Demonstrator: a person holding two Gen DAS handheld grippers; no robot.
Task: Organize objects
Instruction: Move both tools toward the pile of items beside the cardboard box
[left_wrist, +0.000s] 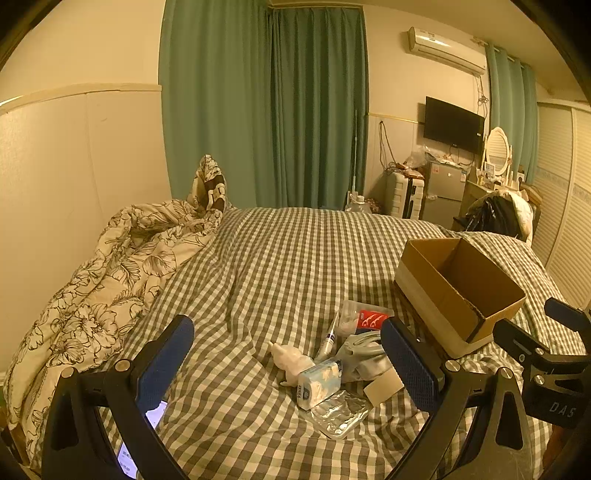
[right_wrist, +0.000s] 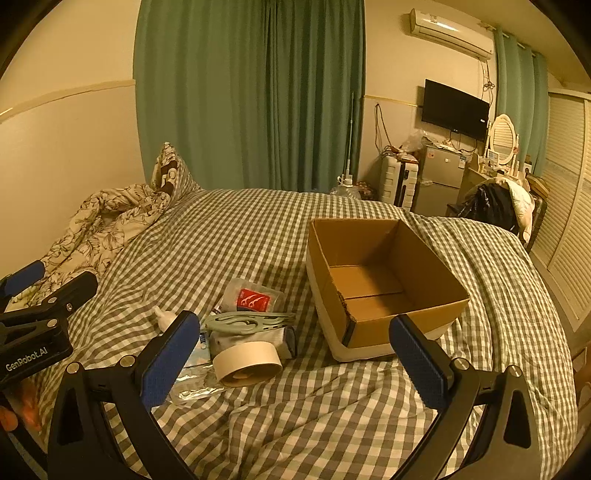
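So far nothing is packed: the box (right_wrist: 384, 284) is empty, the pile (right_wrist: 251, 325) is left on the bed (right_wrist: 258, 236), and both claws, left claw (left_wrist: 288, 365) and right claw (right_wrist: 295, 358), are held wide open, gripping nothing.

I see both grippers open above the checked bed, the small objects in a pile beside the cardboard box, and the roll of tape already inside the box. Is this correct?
Not quite. The roll of tape is not inside the cardboard box; it lies on the checked bed in the pile beside it, as the right wrist view shows. The box holds nothing. The rest is correct.
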